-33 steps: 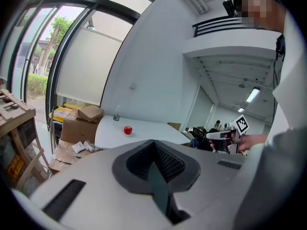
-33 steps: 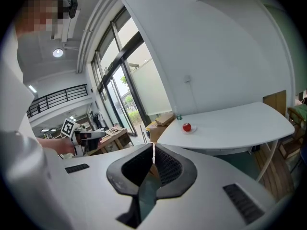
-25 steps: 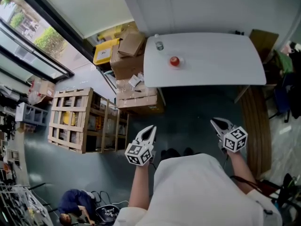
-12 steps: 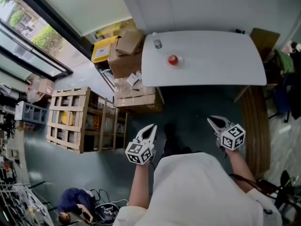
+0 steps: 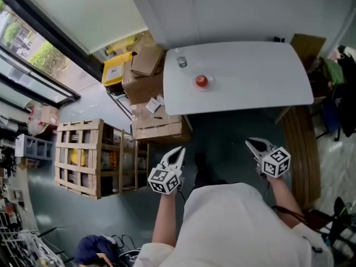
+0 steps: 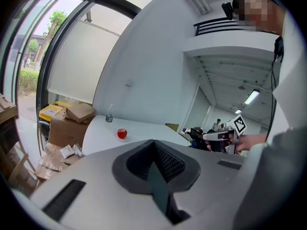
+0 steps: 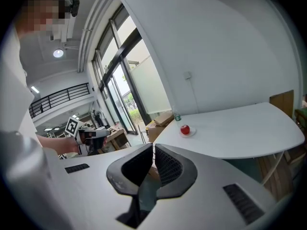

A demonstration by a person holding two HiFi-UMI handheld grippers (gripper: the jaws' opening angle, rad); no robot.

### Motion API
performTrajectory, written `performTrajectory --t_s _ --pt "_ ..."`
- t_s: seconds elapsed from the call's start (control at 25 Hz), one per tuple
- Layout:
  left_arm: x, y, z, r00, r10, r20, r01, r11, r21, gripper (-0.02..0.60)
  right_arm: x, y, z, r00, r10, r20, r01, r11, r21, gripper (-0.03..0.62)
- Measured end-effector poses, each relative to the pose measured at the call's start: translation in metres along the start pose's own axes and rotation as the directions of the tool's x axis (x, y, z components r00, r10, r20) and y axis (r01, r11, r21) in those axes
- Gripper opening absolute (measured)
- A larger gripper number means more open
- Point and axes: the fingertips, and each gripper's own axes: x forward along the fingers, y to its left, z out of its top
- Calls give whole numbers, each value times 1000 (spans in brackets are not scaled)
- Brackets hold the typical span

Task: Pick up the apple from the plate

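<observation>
Apple (image 5: 201,81), head view: we see it as a small red fruit on a pale plate (image 5: 208,83), near the left end of the white table (image 5: 261,77) in the upper middle of the frame, with a bottle (image 5: 182,62) just up and left of it. The left gripper (image 5: 179,149) and right gripper (image 5: 250,143) sit low in the frame, well apart from the table, both aimed toward it. We judge this carrying posture suits an approach on foot, since nothing is yet within reach. Cardboard boxes (image 5: 146,65) and a wooden crate (image 5: 83,154) fill the left side.

Left gripper view: the jaws lie together with nothing between them. The apple (image 6: 122,133) shows small at centre left, on the table's near end. The other gripper appears at right, held at similar height.

Right gripper view: the jaws meet at their tips, empty. The apple (image 7: 185,129) rests on its plate (image 7: 188,133) just above and right of the tips, far off. We judge both pairs must open before any grasp.

Compared with the head view of a second ago, the table and apple now lie lower and larger in the frame, the window (image 5: 33,65) has slid toward the left edge, and the grippers hold the same places. We read this as a step toward the table.
</observation>
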Motion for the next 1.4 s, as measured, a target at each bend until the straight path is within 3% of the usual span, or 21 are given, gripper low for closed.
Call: performTrajectory --t_s 0.48,0.72,0.88,1.12,1.4 --pt "53 71 53 997 -69 -42 70 997 25 2 68 -13 44 999 -42 2 42 998 38 37" --pt "80 112 57 988 -96 -121 106 990 88 2 104 -33 56 993 -114 11 113 992 62 37" --pt "94 137 61 982 -129 -140 141 987 74 2 128 -38 60 990 -143 12 142 988 65 37" --pt "114 156 59 968 -147 -205 173 978 116 2 148 -47 53 982 -190 -7 189 978 92 37" --pt "132 157 65 965 -166 -202 186 979 80 2 156 -51 62 982 -187 -19 188 977 103 37"
